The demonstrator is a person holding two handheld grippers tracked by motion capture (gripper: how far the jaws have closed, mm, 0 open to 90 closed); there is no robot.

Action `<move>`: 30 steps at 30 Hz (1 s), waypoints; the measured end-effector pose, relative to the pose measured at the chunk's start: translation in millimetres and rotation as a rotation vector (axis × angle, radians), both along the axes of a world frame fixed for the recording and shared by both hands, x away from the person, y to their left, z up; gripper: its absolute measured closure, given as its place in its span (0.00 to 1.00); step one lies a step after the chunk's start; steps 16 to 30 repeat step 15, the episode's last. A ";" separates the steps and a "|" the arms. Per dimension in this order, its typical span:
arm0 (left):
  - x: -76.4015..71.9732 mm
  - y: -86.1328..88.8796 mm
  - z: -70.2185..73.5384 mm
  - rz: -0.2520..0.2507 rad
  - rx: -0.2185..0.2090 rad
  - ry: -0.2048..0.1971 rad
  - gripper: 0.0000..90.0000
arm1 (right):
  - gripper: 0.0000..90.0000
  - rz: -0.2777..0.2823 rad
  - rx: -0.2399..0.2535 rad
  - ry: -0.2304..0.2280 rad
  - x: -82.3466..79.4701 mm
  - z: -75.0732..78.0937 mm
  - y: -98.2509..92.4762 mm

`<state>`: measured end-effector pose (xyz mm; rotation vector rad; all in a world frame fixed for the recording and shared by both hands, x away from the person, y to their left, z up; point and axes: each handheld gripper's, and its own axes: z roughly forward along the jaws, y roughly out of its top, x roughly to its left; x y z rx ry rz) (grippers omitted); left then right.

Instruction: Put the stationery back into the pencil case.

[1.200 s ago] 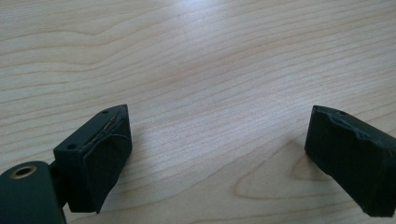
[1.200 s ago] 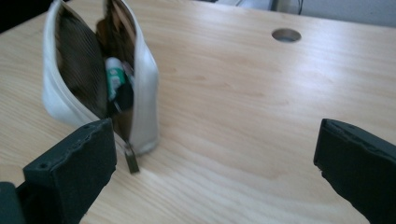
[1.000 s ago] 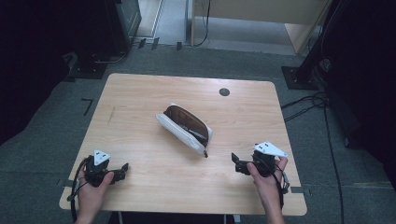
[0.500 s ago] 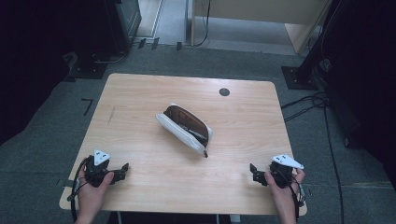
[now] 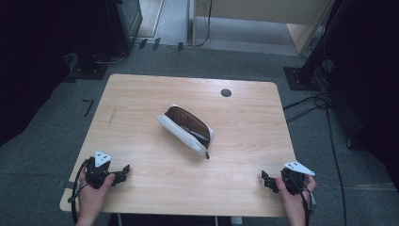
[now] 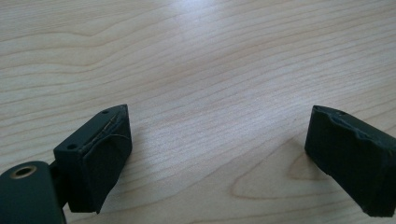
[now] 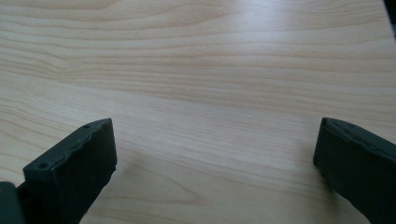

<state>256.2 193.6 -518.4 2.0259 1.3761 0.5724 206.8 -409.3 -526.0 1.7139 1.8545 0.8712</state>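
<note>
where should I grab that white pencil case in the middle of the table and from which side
Probably the white side wall of the pencil case, near its middle. It lies diagonally with its open mouth up, so a jaw can likely go inside and one outside, coming from above. The left gripper and right gripper both rest open at the near edge.

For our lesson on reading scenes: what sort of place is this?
Probably a lab or workshop: a lone wooden table on grey carpet, loose cables across the floor, dark equipment stands around.

White zip pouch (image 5: pixel 186 130) with brown inside, unzipped and gaping, lying diagonally at the wooden table's middle
</note>
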 end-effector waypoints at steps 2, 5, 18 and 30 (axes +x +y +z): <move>0.0 -0.1 0.0 0.000 0.000 0.000 0.09 | 0.00 0.001 -0.043 0.007 -0.7 -0.6 1.4; 0.0 -0.6 -0.1 0.000 -0.002 -0.002 0.09 | 0.00 0.016 -0.055 0.012 -0.5 -0.8 3.0; 0.0 -0.5 -0.1 -0.002 -0.001 -0.002 0.09 | 0.00 0.015 -0.054 0.014 -0.6 -0.8 3.1; 0.0 -0.5 -0.1 -0.002 -0.001 -0.002 0.09 | 0.00 0.015 -0.054 0.014 -0.6 -0.8 3.1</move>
